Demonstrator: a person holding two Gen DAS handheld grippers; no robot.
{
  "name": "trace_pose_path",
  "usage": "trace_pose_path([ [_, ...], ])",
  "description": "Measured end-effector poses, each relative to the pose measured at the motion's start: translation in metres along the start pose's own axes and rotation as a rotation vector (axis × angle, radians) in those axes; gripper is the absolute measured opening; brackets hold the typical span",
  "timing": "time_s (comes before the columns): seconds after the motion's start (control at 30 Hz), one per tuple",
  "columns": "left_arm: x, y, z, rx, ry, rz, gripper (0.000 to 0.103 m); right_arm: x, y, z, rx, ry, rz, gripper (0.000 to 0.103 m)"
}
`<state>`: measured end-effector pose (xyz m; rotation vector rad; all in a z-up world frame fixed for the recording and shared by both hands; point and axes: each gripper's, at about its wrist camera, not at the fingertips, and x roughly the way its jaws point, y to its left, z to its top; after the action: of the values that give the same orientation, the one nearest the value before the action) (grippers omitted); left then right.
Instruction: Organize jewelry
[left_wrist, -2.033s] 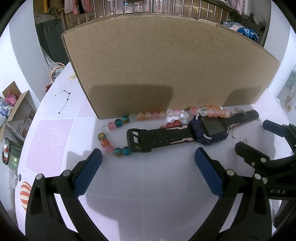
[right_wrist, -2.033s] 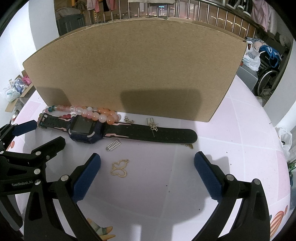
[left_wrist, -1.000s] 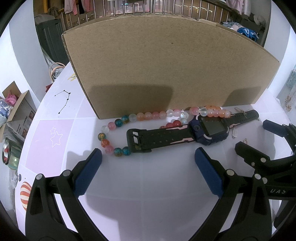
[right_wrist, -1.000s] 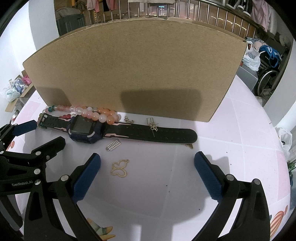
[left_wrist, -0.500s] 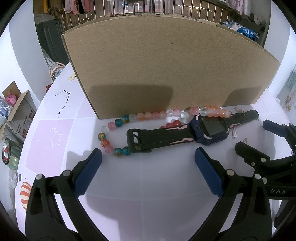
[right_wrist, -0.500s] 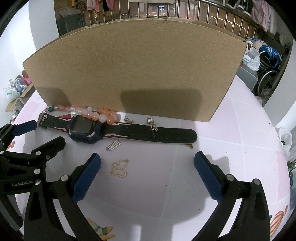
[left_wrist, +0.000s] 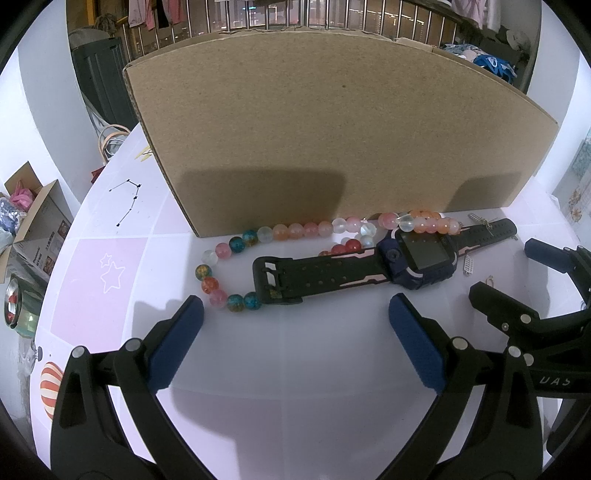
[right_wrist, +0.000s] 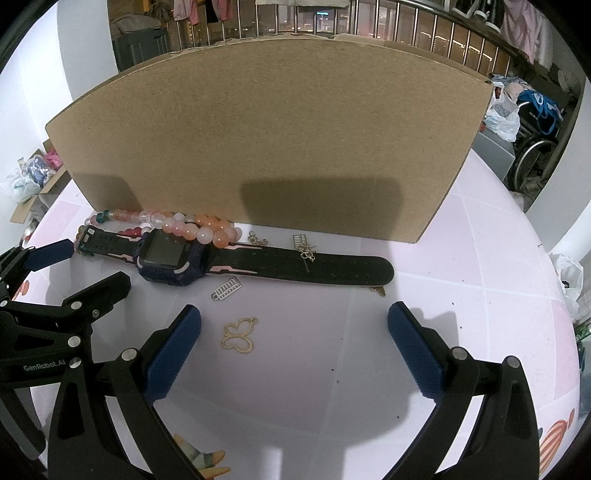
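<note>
Our left gripper (left_wrist: 295, 321) and right gripper (right_wrist: 293, 325) both hover spread wide and empty over the table (right_wrist: 461, 295). Just ahead of the right one lies the gold butterfly charm (right_wrist: 239, 335); beyond it the smartwatch (right_wrist: 171, 256), then the bead bracelet (left_wrist: 295, 230) against the cardboard box (right_wrist: 266, 140). We should pick loose charms first, pinching low. Nothing has moved since earlier.

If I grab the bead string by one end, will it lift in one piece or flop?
The bead string lies in a loose curve, so it probably droops rather than holding shape. Its round, glossy beads may slip or roll under the pads. Part lies against the watch, which may get nudged.
</note>
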<state>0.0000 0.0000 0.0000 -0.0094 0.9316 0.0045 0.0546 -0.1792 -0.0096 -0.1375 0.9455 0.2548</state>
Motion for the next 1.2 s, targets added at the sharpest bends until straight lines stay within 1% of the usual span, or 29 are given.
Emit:
trace_pose_path([
  [1.2,0.0,0.0,0.0,0.0,0.0,0.0,0.097,0.0,0.0004,-0.0001,0.0,0.0,0.0,0.098],
])
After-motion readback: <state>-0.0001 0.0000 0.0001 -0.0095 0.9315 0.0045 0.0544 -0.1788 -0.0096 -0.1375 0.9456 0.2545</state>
